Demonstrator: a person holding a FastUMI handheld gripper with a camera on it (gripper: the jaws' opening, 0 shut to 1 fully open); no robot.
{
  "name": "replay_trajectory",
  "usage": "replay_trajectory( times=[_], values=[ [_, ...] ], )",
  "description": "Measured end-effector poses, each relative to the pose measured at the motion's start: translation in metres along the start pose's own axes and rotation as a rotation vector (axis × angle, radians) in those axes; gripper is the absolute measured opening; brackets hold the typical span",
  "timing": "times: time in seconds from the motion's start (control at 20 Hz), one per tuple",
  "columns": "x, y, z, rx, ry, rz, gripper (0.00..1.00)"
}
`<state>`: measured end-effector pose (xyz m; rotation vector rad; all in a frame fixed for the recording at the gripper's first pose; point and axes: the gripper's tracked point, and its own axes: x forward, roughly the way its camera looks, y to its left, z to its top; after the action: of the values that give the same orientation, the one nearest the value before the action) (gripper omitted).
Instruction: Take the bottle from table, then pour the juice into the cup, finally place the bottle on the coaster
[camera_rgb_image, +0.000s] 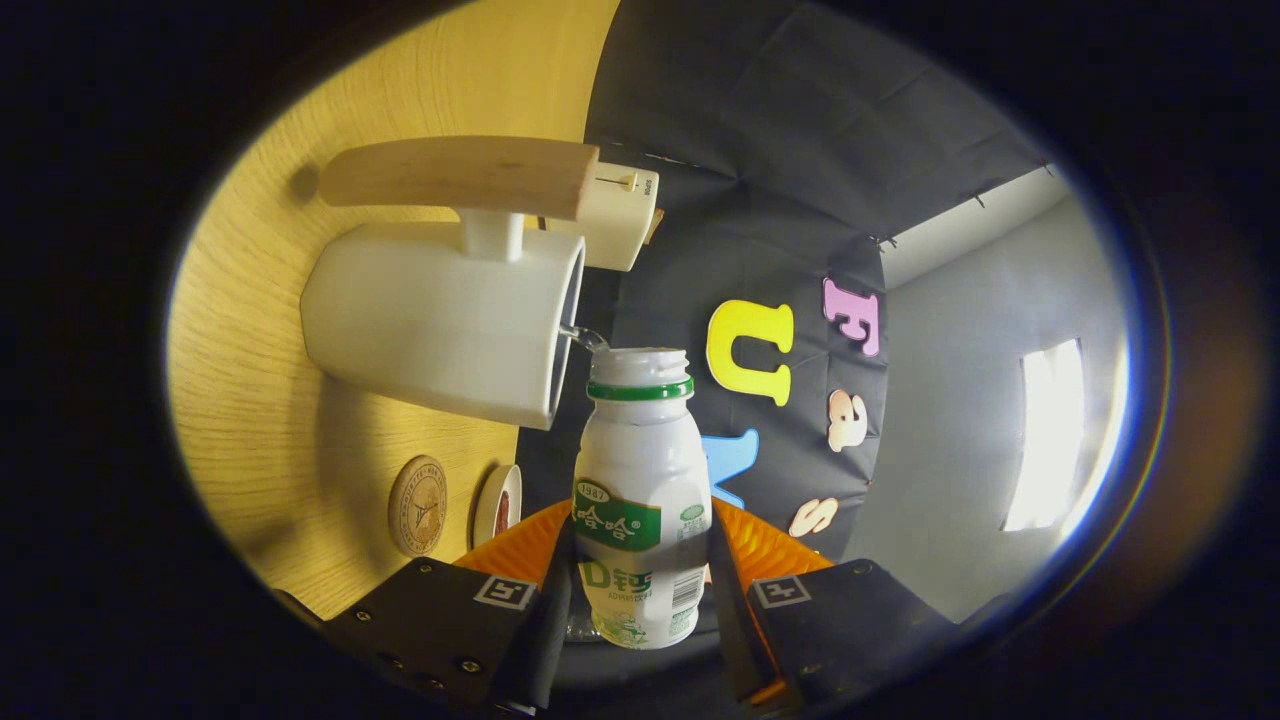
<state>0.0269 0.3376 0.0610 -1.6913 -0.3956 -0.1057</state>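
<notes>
Clearly the gripper is clamped on the bottle, both fingers pressing its lower body on either side. The whole view is rolled sideways, so the bottle is tipped toward the white cup, its open mouth just beside the rim; a thin clear stream seems to bridge them, though it is small. The plastic bottle looks light and thin-walled, likely to dent under a hard squeeze, so a hold low on the labelled body suits it. A round coaster lies on the wooden table nearby.
</notes>
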Motion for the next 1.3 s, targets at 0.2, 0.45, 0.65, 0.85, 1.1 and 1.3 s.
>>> replay_trajectory(
  times=[0.2, 0.45, 0.65, 0.85, 1.1, 1.3],
  values=[
    [0.0005, 0.0003, -0.0048, -0.006, 0.008, -0.002, 0.66],
    [0.0016, -0.0036, -0.0050, -0.023, 0.007, -0.017, 0.66],
    [0.0027, -0.0060, -0.0044, -0.043, 0.001, -0.026, 0.65],
    [0.0033, -0.0073, -0.0031, -0.056, -0.003, -0.029, 0.65],
    [0.0027, -0.0078, -0.0047, -0.070, -0.004, -0.033, 0.66],
    [0.0037, -0.0068, -0.0038, -0.085, -0.007, -0.034, 0.66]
  ],
)
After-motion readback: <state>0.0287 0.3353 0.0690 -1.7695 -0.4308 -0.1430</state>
